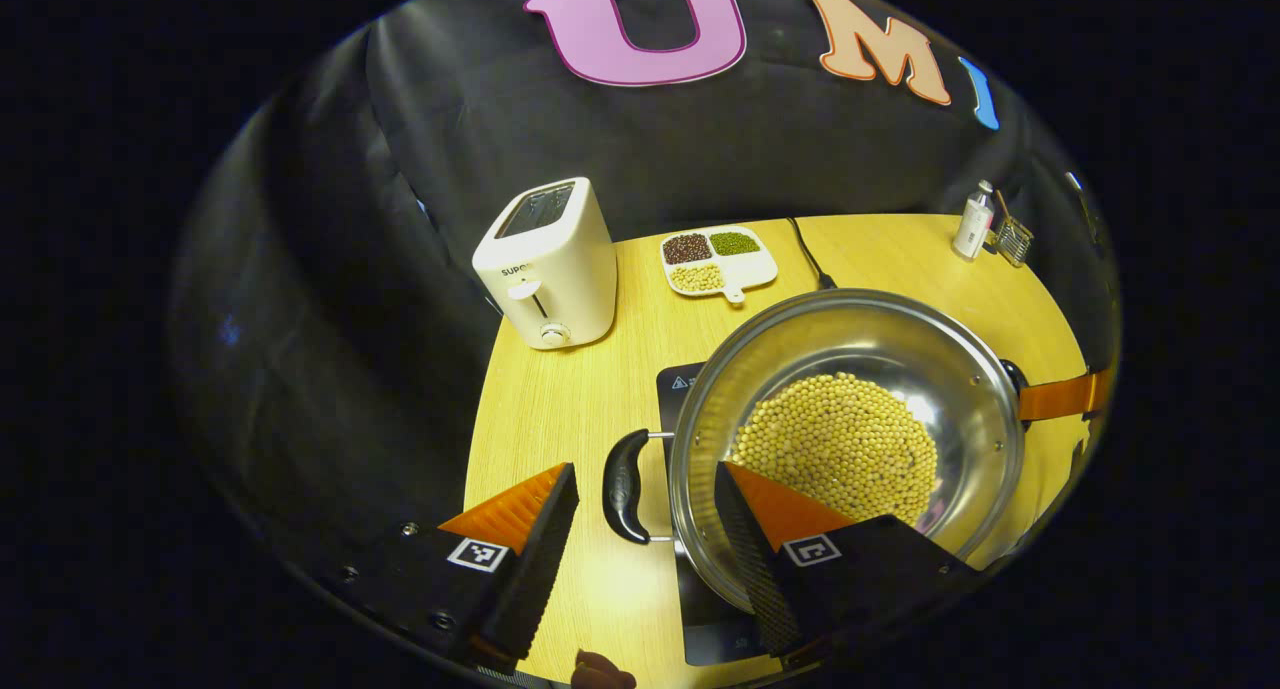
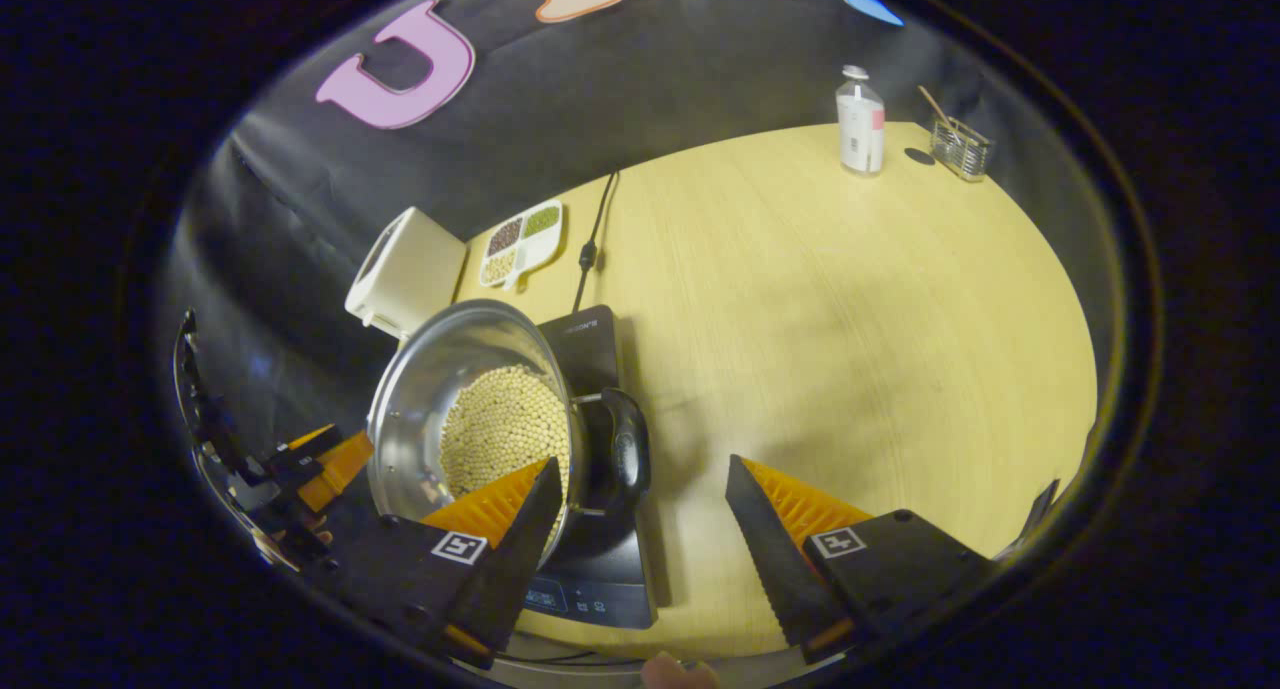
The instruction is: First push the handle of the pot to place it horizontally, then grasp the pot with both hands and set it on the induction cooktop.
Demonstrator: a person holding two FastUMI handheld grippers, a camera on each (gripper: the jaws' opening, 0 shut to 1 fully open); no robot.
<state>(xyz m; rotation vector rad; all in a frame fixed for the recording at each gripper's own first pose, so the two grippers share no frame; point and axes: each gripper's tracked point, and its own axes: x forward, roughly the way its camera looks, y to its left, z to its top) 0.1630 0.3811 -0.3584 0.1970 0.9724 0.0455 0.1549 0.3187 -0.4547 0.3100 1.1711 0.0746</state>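
Pot [image 1: 850, 409] sits on cooktop [image 2: 590, 569]. Left tongs [image 1: 640, 539] wide, straddling its 9 o'clock handle [image 1: 625, 486]; right tongs [image 2: 640, 529] wide around 3 o'clock handle [image 2: 625, 449].

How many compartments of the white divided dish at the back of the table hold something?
3. On the divided dish, dark reddish beans fill the back-left section, green beans the back-right, and pale beans the front one by its small handle.
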